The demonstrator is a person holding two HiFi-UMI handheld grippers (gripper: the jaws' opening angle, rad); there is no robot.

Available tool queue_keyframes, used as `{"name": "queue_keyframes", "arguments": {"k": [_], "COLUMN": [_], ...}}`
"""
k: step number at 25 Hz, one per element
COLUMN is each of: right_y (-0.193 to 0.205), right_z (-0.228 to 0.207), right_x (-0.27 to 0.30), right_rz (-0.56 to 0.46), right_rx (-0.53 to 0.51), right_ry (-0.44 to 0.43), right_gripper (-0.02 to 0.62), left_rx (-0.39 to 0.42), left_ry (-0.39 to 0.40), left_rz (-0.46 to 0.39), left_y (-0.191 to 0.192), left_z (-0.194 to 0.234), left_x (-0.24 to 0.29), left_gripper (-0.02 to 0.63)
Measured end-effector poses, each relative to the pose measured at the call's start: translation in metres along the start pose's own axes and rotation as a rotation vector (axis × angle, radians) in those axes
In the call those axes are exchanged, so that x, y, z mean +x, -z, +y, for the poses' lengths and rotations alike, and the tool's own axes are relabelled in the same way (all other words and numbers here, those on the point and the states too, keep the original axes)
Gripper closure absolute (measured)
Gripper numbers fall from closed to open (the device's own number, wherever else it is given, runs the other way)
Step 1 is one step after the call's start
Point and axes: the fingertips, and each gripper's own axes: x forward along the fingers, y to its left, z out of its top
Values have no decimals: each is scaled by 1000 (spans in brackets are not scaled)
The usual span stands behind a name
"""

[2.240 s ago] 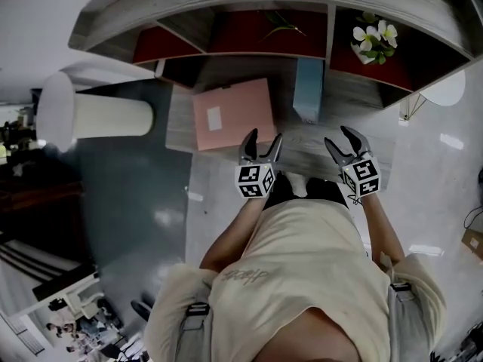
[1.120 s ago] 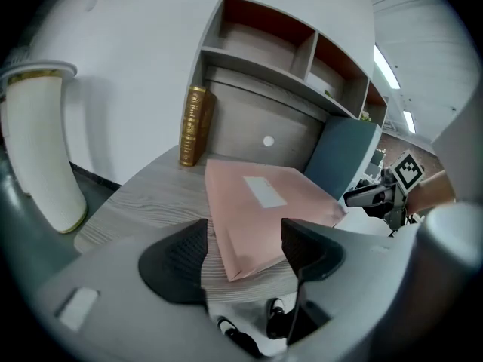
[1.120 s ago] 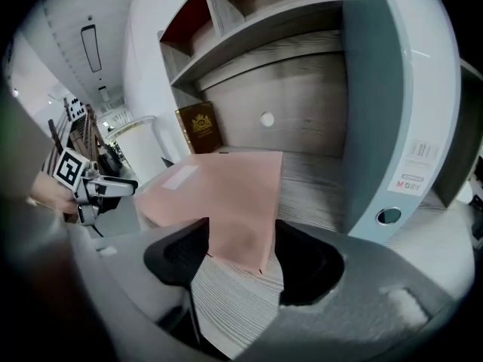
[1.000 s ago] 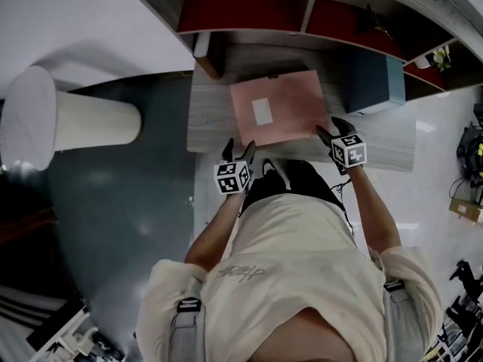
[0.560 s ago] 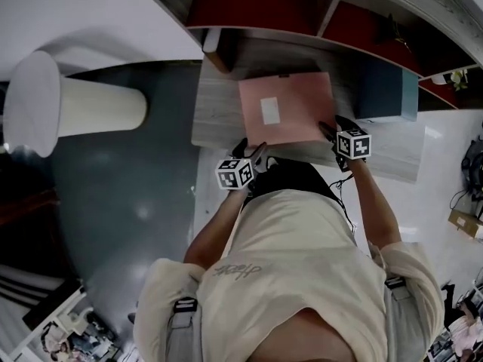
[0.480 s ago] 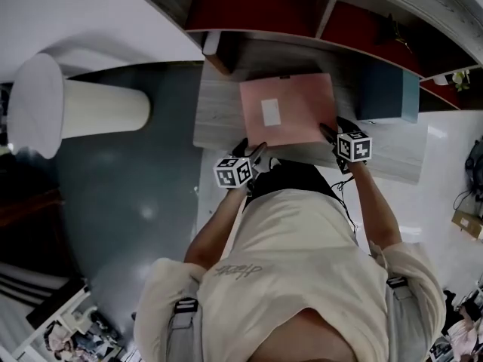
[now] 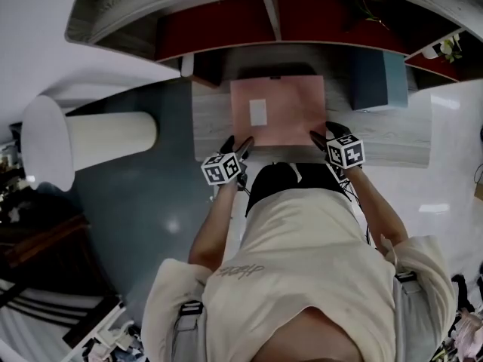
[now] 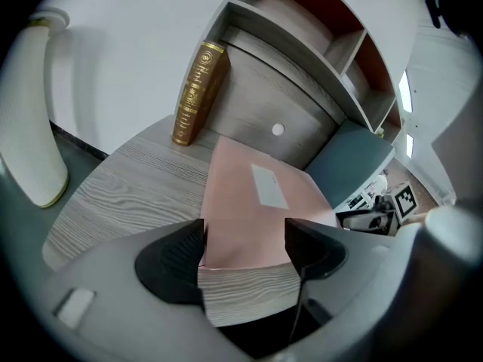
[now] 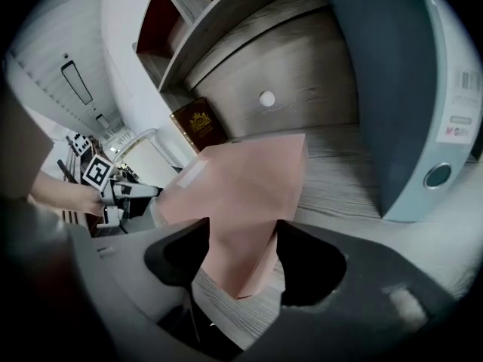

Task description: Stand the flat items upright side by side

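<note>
Our left gripper [image 8: 243, 240] has just been opening; its jaws stand apart around the pink folder's [image 7: 290, 108] near edge. Our right gripper [image 9: 241, 251] has just been closing, jaws still apart around the near right corner. The folder lies flat at the desk's [image 7: 377, 138] front edge. 1 binder [image 7: 373, 81] stands behind, at the right.

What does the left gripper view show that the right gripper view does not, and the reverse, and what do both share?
Left only: the brown book's gold-lettered spine. Right only: the blue binder's labelled spine and its finger hole. Both: the pink folder lying flat on the wooden desk, with the book and the binder standing.
</note>
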Motion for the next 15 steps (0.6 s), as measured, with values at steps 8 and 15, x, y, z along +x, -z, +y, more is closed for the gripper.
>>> {"name": "queue_keyframes", "arguments": {"k": [8, 15], "right_y": [30, 52], "right_z": [35, 74], "right_x": [0, 7], "right_rz": [5, -9], "right_rx": [103, 191], "right_ry": [44, 102], "right_gripper": [322, 319], "left_rx": [81, 179], "left_ry": [83, 175], "left_rz": [3, 13], "left_y": [-39, -63], "left_z": [28, 42], "left_x": [20, 31], "left_gripper": [275, 270]}}
